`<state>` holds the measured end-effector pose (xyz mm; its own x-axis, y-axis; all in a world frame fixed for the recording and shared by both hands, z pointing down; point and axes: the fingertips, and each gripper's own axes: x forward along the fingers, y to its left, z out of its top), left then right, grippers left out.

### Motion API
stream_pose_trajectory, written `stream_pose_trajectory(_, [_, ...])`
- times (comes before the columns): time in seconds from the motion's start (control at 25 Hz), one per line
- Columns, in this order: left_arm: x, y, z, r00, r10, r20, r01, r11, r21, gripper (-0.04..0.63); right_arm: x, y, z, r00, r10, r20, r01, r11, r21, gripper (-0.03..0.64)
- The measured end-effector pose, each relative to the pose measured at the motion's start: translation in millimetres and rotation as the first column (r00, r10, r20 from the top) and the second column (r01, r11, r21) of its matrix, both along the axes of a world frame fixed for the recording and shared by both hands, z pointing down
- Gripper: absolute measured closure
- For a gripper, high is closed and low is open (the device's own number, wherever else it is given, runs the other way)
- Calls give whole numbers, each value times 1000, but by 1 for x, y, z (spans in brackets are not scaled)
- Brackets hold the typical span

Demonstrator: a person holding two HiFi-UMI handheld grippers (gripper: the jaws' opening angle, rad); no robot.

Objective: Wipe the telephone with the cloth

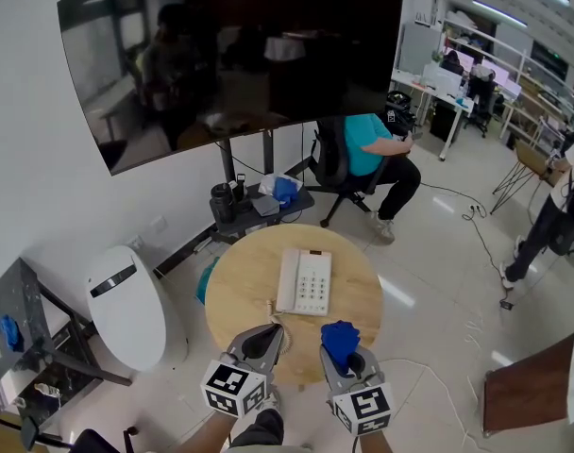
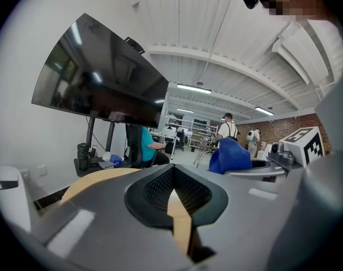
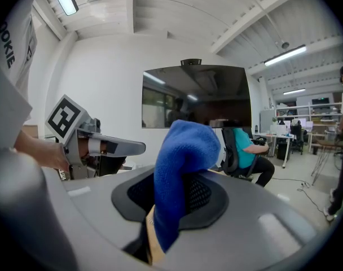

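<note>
telephone [image 1: 304, 281] lies flat near the middle of the round wooden table [image 1: 232, 295], handset on its left, keypad on its right, with nothing pinning it down. its coiled cord [image 1: 272, 307] trails from the near left corner, just ahead of your left gripper [image 1: 271, 333], whose jaws are clenched together on nothing. your right gripper [image 1: 344, 349] is clamped on the blue cloth [image 1: 340, 336], which stands bunched above the jaws and is not touching the phone.

the likeliest trouble is that a firm stroke shoves the loose phone across the table or tips the handset off its cradle, since you have no bracing hold on it. the bunched cloth may wipe with only its tip, or pull out of the pinch. your left jaws could also snag the cord.
</note>
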<state>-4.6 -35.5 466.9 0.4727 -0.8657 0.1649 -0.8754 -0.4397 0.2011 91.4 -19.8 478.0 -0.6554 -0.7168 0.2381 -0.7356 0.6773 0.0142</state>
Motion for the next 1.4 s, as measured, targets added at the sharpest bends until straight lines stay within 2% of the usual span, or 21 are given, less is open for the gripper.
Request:
stream_pose_trajectory(0.28, [-13, -32, 2, 1000, -1, -8, 1, 1000, -10, 592, -15, -29, 1, 1000, 0, -13, -1, 1000, -10, 529])
stream_pose_trajectory(0.72, [-31, -81, 3, 997, 68, -24, -69, 997, -30, 592, -40, -73, -4, 998, 49, -29, -50, 999, -14, 529])
stream_pose_trajectory(1.16, [-47, -105, 8, 992, 123, -40, -124, 992, -29, 592, -61, -98, -8, 994, 90, -58, -90, 996, 8, 529])
stream_pose_trajectory(1.4, [-48, -112, 14, 987, 153, -38, -155, 986, -54, 592, -67, -105, -9, 994, 92, -58, -92, 996, 6, 529])
